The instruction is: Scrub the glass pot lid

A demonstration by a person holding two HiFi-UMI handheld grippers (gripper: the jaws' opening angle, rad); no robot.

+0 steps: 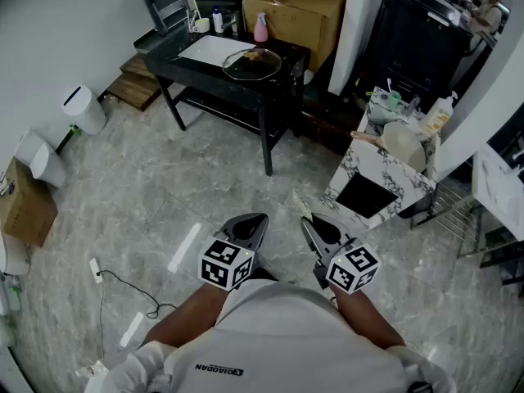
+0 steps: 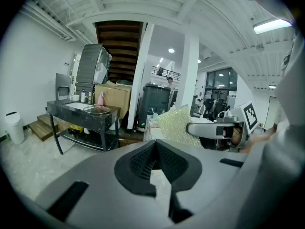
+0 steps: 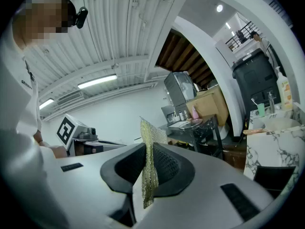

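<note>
Progress: nothing scrubbed yet, by my reading; the person stands well apart from the work, with open floor between.
Glass pot lid (image 1: 251,62): upper middle of the head view, lying on the black table (image 1: 176,62), beside a white sheet (image 1: 214,50) and near a pink bottle (image 1: 260,28).
Right gripper (image 3: 147,149): jaws clamped on a gold mesh scouring cloth (image 3: 150,136), which stands upright between the pads and rises above them.
Left gripper (image 2: 155,144): jaws brought together at the tips, with nothing between them.
Left to do: walk to the table, steady the lid, rub the cloth over the glass. That is all of the task.
Head view only: the floor layout, both marker cubes held close to the body at lower centre, and the marble-topped stand (image 1: 385,174) at right.
Gripper views only: the cloth itself. In the head view it is probably edge-on and I cannot pick it out. The left gripper view shows its broad face at centre right.
Lid's condition: too small in every view to tell dirt from reflection.
</note>
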